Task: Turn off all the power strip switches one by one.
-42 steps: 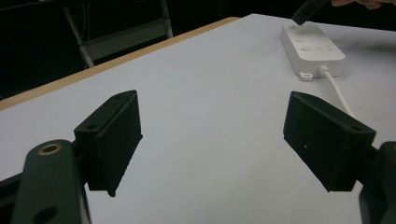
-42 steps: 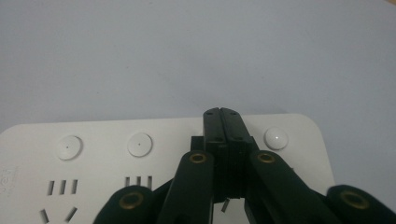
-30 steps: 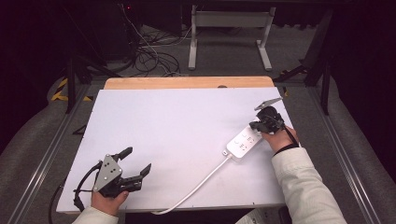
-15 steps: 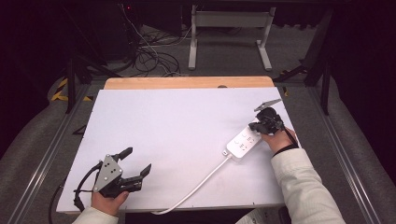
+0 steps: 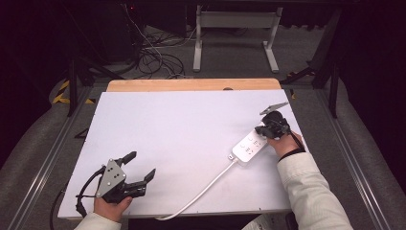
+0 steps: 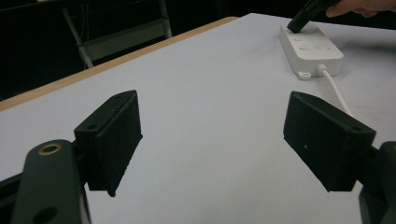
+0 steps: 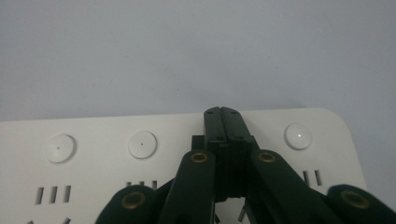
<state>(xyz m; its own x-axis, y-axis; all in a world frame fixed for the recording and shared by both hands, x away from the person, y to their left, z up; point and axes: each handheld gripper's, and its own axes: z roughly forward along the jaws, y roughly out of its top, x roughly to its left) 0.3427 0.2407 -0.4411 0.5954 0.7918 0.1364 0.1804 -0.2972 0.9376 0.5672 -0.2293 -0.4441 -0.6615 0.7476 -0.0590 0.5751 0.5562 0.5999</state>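
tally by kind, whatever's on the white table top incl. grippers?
Power strip: 1, white, with its white cord running to the near edge
Grippers: 2, black; left gripper open, right gripper shut, tips down on the strip
Round buttons on the strip in the right gripper view: 3
Total: 3 things on the table, buttons aside

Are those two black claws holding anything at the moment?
No. The right gripper is shut with its tip on the white power strip, gripping nothing; the left gripper is open and empty.

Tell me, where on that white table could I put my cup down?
The middle and far left of the table lie bare, between the left gripper and the power strip. The right side is crowded: right gripper, strip, cord.
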